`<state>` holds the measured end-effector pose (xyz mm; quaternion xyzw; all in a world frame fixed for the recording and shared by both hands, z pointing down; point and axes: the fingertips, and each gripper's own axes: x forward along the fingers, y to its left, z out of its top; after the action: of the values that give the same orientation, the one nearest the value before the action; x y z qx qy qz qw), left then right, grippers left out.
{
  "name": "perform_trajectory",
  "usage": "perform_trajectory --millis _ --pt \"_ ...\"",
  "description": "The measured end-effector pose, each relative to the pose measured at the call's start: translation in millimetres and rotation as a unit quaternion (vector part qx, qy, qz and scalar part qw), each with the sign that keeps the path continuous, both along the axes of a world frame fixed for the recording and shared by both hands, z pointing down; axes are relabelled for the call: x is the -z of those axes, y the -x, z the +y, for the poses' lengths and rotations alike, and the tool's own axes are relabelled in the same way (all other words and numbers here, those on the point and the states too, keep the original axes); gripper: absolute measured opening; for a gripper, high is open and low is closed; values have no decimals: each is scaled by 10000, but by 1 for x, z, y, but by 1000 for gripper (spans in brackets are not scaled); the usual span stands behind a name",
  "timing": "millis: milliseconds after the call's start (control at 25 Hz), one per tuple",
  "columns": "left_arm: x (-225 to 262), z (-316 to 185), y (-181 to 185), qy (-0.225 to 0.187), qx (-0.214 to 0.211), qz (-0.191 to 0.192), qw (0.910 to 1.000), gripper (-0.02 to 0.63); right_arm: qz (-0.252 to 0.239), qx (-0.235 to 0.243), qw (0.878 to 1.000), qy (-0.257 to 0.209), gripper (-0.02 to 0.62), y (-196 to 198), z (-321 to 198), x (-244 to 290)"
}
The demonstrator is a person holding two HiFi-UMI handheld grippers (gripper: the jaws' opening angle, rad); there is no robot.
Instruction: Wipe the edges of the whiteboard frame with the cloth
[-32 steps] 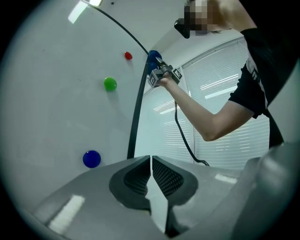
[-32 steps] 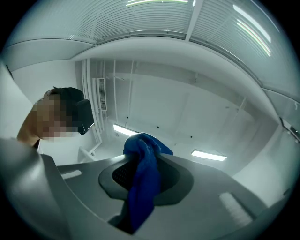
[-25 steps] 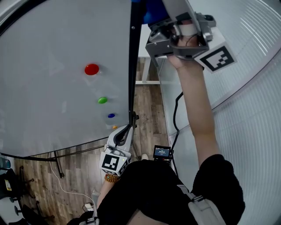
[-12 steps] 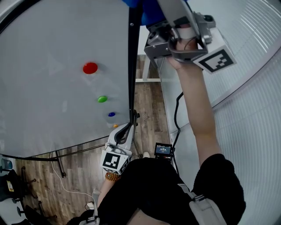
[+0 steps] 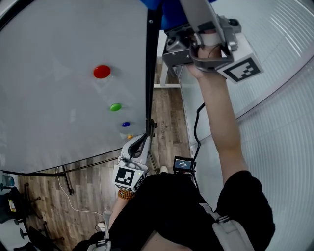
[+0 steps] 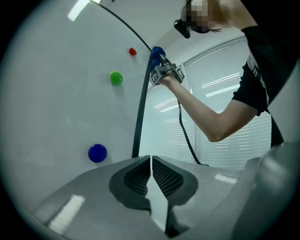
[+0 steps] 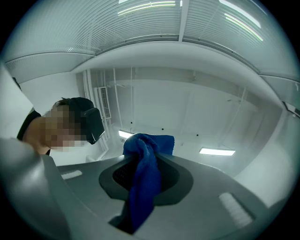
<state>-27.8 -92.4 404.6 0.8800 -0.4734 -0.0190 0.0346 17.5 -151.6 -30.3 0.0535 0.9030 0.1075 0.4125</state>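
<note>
The whiteboard fills the left of the head view, and its black right frame edge runs down the middle. At the top of that edge my right gripper is shut on a blue cloth, which lies against the frame. In the right gripper view the cloth hangs bunched between the jaws. My left gripper sits low by the board's lower right corner, and its jaws are shut with nothing between them. From there the frame rises toward the cloth.
Red, green, blue and orange magnets stick to the board. A blind-covered glass wall stands close on the right. Below are wood floor, a small screen device with a cable, and white table legs.
My right gripper with the cloth has crept slightly up along the frame's right edge. The left gripper has stayed by the lower corner.
</note>
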Motion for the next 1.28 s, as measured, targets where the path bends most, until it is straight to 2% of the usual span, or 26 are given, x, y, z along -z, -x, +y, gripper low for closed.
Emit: perform_trajectory --millis 1280 --pt "35 -8 0 25 -50 -38 10000 1 8 70 9997 218 83 1 1 -10"
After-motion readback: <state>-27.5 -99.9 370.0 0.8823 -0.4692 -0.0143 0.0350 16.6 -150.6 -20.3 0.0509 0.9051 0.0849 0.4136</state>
